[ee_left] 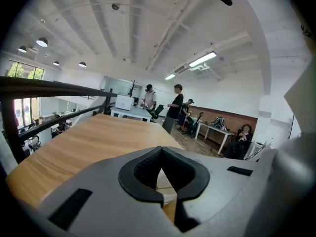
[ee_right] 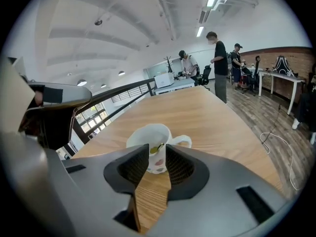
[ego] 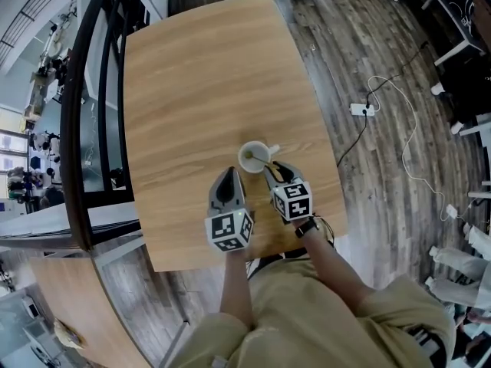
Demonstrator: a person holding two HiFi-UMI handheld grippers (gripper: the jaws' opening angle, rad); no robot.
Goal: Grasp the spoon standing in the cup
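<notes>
A white cup with coloured dots stands near the front right of the wooden table. A spoon leans in it, its handle tipped toward my right gripper. In the right gripper view the cup sits just past the open jaws of the right gripper, and the spoon shows in the gap, with no pad touching it. My left gripper rests shut just left of the cup with nothing in it. In the left gripper view only a sliver of the cup shows behind the jaws of the left gripper.
A black railing runs along the table's left edge. A power strip with a white cable lies on the wood floor to the right. A second wooden table sits at the lower left. Several people stand far off beyond the table.
</notes>
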